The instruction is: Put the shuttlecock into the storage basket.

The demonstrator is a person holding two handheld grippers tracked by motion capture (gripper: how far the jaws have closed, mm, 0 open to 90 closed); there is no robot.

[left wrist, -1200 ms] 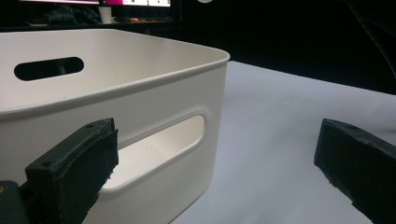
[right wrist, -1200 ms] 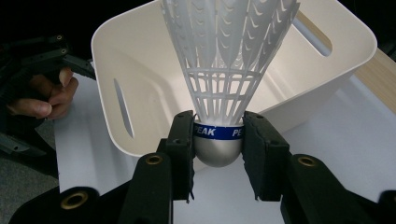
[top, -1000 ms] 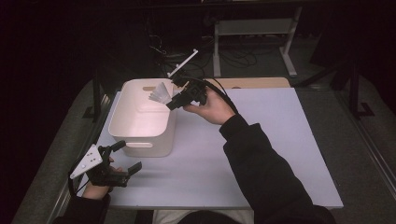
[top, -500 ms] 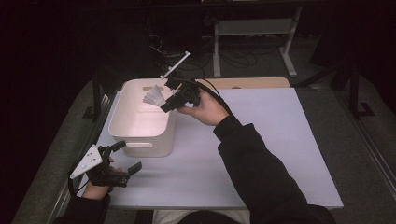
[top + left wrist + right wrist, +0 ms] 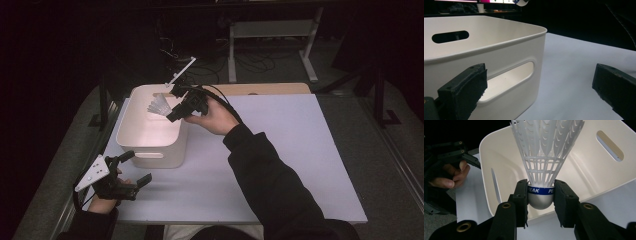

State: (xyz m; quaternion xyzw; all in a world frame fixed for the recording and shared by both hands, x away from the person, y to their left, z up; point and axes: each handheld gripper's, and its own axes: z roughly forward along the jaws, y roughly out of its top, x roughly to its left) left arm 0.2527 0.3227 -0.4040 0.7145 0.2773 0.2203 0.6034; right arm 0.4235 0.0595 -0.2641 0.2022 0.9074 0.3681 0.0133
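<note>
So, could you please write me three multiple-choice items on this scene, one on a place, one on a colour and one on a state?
1. Where is the shuttlecock?
A. lying on the table
B. held over the white bin
C. on the floor

2. What colour is the band around the shuttlecock's cork?
A. blue
B. red
C. green

3. How does the left hand-held gripper stand?
A. shut on the bin's handle
B. shut on the shuttlecock
C. open, holding nothing

Answers: B, since the right hand-held gripper holds it above the bin's open top; A, since the right gripper view shows a blue band with white letters; C, since the left gripper view shows both jaws wide apart, with only the bin wall and table beyond.
</note>
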